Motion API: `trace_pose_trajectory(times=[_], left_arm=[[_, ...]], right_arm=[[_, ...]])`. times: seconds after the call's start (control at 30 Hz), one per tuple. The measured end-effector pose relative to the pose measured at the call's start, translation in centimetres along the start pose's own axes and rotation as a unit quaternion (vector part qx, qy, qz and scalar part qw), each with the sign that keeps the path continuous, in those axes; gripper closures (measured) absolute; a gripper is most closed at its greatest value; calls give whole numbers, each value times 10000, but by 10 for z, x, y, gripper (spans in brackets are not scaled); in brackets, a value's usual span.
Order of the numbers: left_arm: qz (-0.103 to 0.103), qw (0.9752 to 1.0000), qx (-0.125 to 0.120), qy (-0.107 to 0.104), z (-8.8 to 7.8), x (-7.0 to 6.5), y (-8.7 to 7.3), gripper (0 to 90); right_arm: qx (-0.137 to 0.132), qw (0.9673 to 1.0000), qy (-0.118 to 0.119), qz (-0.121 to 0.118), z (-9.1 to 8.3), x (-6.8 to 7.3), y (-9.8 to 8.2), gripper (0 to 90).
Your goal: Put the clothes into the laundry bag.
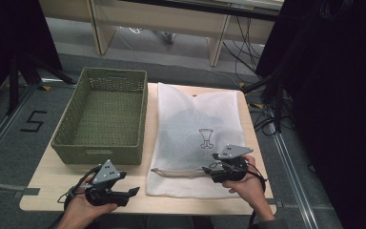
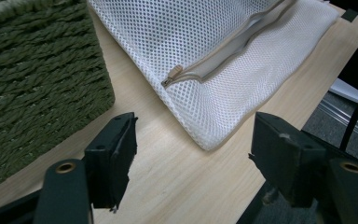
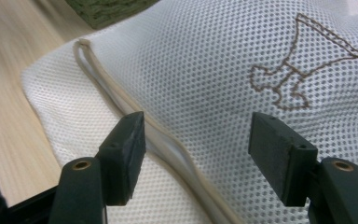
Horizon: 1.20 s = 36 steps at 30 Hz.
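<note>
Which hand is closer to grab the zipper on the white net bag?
Probably the right. The right gripper hangs open right over the bag, with the zipper running between its jaws. The left gripper is open over bare table, off the bag's corner.

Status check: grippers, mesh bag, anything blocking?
Left gripper open over bare table. Right gripper open, jaws astride the mesh bag's zipper. Green basket beside the bag. Nothing blocking.
</note>
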State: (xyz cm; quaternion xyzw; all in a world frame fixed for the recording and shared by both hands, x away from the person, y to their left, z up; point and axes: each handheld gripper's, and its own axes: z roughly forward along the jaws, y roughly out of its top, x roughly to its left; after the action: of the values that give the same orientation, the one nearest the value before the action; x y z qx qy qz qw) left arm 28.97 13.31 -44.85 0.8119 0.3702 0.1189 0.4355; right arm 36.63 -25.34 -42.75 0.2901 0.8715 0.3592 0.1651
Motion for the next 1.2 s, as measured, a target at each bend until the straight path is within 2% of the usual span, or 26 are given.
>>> trace_pose_trajectory(times=[0.43,0.57,0.87,1.2], left_arm=[[-9,10000,-90,-36,-6,-1,-4,214],[27,10000,-75,-26,-7,-3,-5,160],[243,9997,-67,-33,-13,-12,-9,163],[421,9991,82,-10,-13,-24,-17,169]], right_arm=[[45,9999,143,-11,2,17,-7,358],[121,9998,175,-41,3,21,-10,353],[193,9996,210,-29,0,30,-19,343],[263,9992,281,-78,-7,44,-32,331]])
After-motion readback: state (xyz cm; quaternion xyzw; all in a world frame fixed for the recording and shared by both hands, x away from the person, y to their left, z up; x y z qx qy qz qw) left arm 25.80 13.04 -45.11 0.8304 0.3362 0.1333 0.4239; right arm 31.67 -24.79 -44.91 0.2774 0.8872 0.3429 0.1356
